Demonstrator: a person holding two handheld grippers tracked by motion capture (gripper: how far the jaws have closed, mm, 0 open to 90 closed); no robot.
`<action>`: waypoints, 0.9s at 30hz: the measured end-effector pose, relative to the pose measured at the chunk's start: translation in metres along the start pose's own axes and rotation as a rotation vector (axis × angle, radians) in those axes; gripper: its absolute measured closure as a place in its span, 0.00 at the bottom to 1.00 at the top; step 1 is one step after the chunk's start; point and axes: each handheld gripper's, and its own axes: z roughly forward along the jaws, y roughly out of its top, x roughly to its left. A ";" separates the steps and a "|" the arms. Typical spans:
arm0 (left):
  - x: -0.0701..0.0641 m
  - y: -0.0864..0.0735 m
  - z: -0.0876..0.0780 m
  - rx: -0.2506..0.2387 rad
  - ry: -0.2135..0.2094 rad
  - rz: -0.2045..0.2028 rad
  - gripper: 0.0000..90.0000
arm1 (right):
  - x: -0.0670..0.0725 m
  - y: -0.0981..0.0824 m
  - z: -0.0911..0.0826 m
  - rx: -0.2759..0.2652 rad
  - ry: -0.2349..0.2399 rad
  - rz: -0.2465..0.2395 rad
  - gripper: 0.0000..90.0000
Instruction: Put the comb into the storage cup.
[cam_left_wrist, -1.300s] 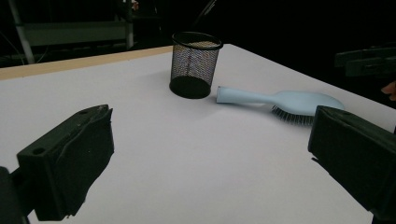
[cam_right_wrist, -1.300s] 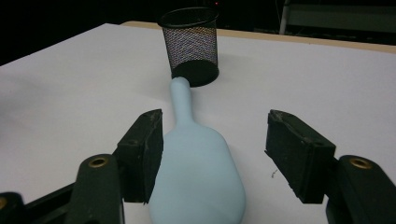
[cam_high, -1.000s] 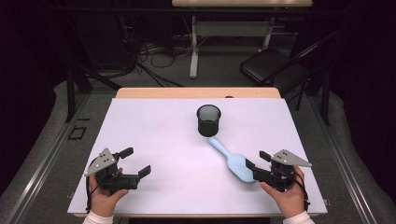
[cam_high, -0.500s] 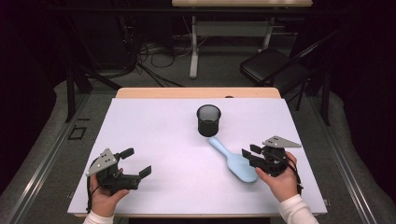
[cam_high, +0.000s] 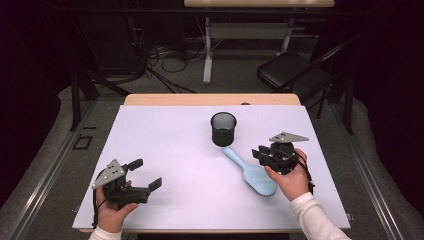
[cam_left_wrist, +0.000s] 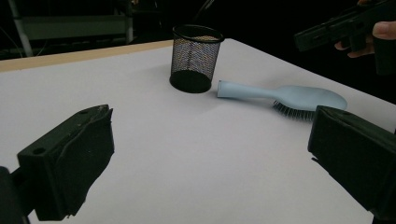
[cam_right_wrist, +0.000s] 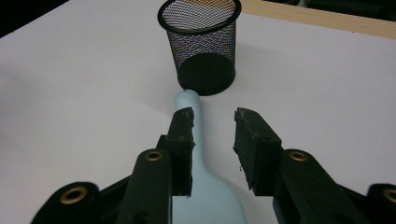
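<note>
Right now one hairbrush (cam_high: 252, 174) lies flat on the white table (cam_high: 165, 135), and everything else is placed by it. Its body is smooth pale-blue plastic, a broad oval paddle head narrowing to a slim rounded handle, and the left gripper view shows short dark bristles (cam_left_wrist: 292, 111) under the head, pressed down against the matte sheet. Just beyond the handle's tip, close but with a sliver of table between, stands one pen cup (cam_high: 223, 128), a round upright cylinder of fine black wire mesh with a solid rim and a dark solid base. There are two grippers, each of blocky black plastic with a pair of flat, square-edged jaws and a grey three-cornered plate on top. The right gripper (cam_right_wrist: 212, 144) hovers over the brush, just beside the head on the side away from the left hand, with brass-coloured rivets showing on its arms; its jaws have just been closing and now stand a narrow gap apart, one jaw above the handle's neck, the other above bare table, and they press on nothing. The left gripper (cam_high: 142, 174) rests well apart from the brush, across a wide stretch of bare table, held in one hand near the table's near edge; its jaws are spread wide and hold nothing. The table's far edge beyond the cup shows a strip of light wood.
</note>
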 end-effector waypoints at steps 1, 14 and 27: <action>0.000 0.000 0.000 0.000 0.000 0.001 0.01 | 0.001 0.002 0.002 0.006 -0.002 0.000 0.77; 0.002 -0.001 0.000 0.002 0.006 -0.008 0.01 | 0.002 0.023 0.025 0.057 -0.011 0.023 0.93; 0.003 -0.001 0.000 0.009 0.006 -0.005 0.01 | -0.002 0.026 0.054 0.131 -0.020 0.048 1.00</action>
